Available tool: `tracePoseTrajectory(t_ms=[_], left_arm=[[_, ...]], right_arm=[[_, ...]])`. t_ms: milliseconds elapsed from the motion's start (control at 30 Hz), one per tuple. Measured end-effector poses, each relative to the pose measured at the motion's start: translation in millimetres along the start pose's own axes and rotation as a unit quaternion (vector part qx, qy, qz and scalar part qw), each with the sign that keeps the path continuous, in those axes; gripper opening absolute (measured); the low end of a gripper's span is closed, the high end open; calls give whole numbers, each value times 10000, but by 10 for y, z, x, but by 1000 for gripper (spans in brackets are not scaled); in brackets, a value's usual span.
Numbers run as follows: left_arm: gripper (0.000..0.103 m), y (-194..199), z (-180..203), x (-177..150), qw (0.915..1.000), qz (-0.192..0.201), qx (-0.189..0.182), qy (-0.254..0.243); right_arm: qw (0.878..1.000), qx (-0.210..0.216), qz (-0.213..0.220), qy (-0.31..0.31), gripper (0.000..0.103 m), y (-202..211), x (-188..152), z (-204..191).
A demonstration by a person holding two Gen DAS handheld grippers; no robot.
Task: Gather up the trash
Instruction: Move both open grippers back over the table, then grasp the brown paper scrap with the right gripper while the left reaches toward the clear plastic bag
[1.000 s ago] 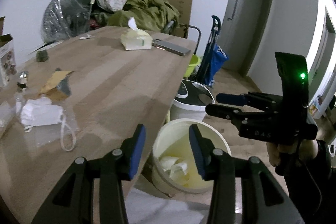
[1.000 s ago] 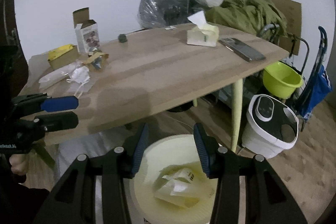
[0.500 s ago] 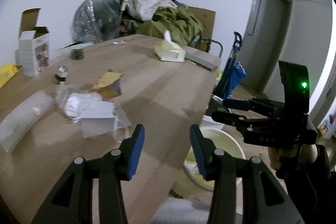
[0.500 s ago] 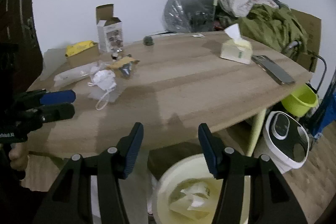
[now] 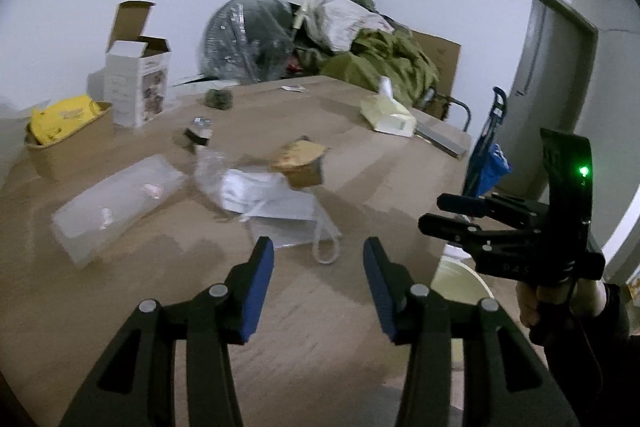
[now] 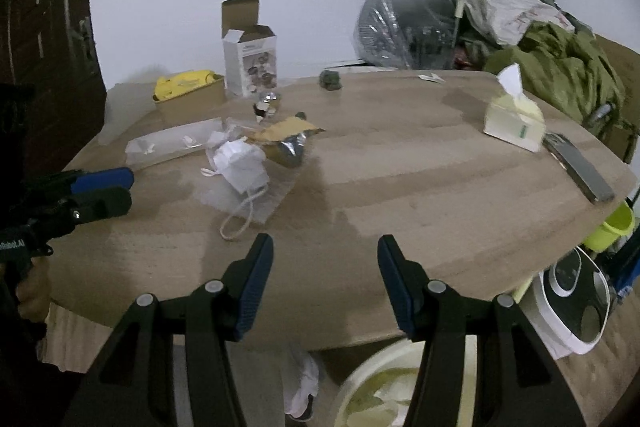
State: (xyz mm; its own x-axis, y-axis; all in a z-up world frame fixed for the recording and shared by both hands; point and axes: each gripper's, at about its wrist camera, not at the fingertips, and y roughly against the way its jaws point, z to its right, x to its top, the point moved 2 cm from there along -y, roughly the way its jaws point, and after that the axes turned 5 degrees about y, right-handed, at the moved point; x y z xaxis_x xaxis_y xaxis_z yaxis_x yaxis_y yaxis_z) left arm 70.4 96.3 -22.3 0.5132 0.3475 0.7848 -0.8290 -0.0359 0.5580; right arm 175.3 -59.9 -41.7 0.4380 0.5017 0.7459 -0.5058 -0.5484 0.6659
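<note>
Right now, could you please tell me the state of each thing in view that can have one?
left gripper: open, empty
right gripper: open, empty
face mask: crumpled on table
white carton: top flaps open
tissue box: tissue sticking out
trash bin: uncovered, holds scraps

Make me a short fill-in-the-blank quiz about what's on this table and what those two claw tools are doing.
1. Both the left gripper and the right gripper have their jaws ____.
2. The white face mask lies on the wooden ____.
3. The tissue box sits beside a flat ____.
4. The cream-colored bin stands on the ____, below the table edge.

Missing words: open; table; phone; floor
</note>
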Motion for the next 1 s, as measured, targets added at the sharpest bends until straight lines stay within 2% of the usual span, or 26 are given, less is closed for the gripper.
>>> tracePoseTrajectory(t_ms=[400,633,700,900,1000], left_arm=[[47,25,-468,163,9984,56,436,356],[47,-81,-601,311,9974,-46,569,439],[47,-114,-635,356,9972,-70,591,444],[47,-205,-712,471,9968,-149,659,429],[47,-283,-742,510,9963,-224,707,428]], right_arm=[[9990,344,-30,266,52,-437,449,-199],[9985,450,-66,291,52,-673,695,-213],[9985,470,-79,268,60,-741,751,-193],[9985,526,-126,123,63,-972,884,-129],[9986,504,-174,-26,72,-1105,941,-88]])
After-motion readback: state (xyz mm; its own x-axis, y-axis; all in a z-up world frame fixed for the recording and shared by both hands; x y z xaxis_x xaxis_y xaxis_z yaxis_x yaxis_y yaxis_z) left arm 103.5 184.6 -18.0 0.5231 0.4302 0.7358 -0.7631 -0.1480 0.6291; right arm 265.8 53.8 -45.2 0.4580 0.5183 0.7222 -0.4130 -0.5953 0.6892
